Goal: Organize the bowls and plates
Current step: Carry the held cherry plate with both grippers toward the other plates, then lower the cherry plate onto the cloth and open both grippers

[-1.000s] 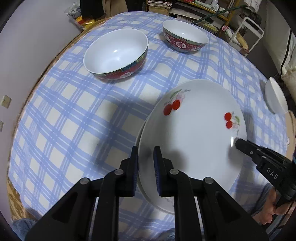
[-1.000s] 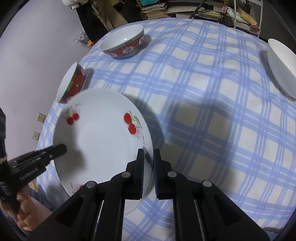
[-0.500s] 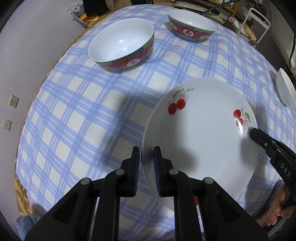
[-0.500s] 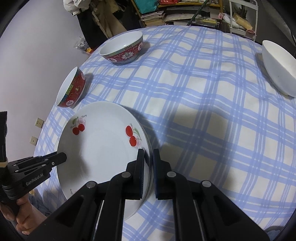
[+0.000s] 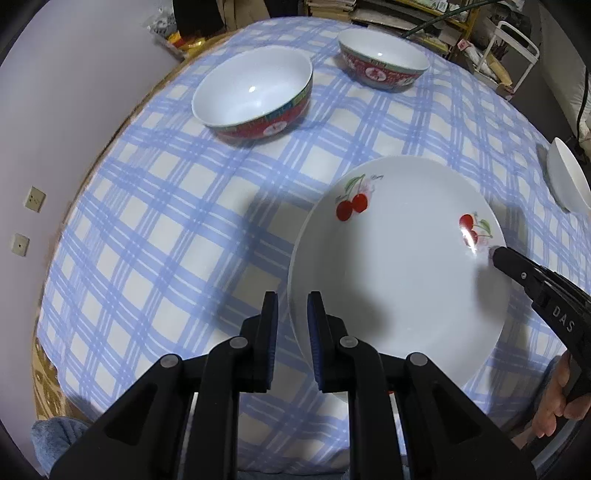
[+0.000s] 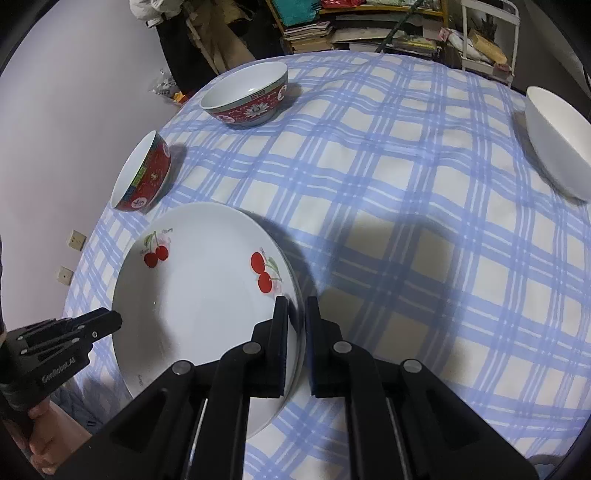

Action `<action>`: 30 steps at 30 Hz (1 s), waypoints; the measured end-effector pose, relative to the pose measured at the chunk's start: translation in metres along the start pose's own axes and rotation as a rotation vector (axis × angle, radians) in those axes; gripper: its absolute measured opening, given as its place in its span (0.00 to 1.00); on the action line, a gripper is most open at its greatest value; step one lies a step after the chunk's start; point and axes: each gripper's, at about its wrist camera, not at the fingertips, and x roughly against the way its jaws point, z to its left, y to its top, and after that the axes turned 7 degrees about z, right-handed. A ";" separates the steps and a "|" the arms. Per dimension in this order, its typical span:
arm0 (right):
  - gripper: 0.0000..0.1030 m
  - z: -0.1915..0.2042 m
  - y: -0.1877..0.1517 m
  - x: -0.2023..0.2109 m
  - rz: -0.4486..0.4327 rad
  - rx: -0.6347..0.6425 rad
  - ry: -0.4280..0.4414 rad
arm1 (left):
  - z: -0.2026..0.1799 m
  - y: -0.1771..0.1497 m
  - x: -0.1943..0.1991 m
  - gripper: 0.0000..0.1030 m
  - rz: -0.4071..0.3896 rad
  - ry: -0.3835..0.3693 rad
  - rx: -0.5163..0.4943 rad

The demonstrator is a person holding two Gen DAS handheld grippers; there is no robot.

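Observation:
A white plate with red cherries (image 5: 399, 280) (image 6: 199, 295) lies near the table's front edge, on top of a second plate whose rim (image 6: 295, 354) shows just under it. My left gripper (image 5: 292, 306) is shut on the plate's left rim. On the opposite rim my right gripper (image 6: 296, 310) is shut too. Each gripper appears in the other's view: the right one (image 5: 495, 253) at the plate's right side, the left one (image 6: 110, 319) at its left side. Two red-patterned bowls (image 5: 251, 92) (image 5: 384, 62) stand upright farther back.
The round table (image 5: 147, 221) wears a blue checked cloth. A plain white bowl (image 6: 557, 144) sits at its far right edge. A wall runs along the left, and shelves with books and clutter (image 6: 369, 33) stand behind the table. A hand (image 5: 557, 406) holds the right gripper.
The cherry plate has come down onto the lower plate, whose offset rim has almost disappeared beneath it. Both grippers have kept their hold on the rim.

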 end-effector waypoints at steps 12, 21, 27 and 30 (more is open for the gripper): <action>0.10 -0.033 0.019 0.079 -0.146 -0.023 -0.070 | -0.033 0.013 0.041 0.17 -0.113 0.058 -0.077; 0.36 -0.093 0.032 0.148 -0.267 -0.109 -0.195 | -0.086 0.037 0.070 0.45 -0.199 0.096 -0.195; 0.65 -0.129 0.039 0.174 -0.292 -0.127 -0.250 | -0.136 0.064 0.091 0.75 -0.290 0.102 -0.281; 0.80 -0.150 0.041 0.182 -0.305 -0.163 -0.239 | -0.160 0.078 0.097 0.79 -0.310 0.099 -0.311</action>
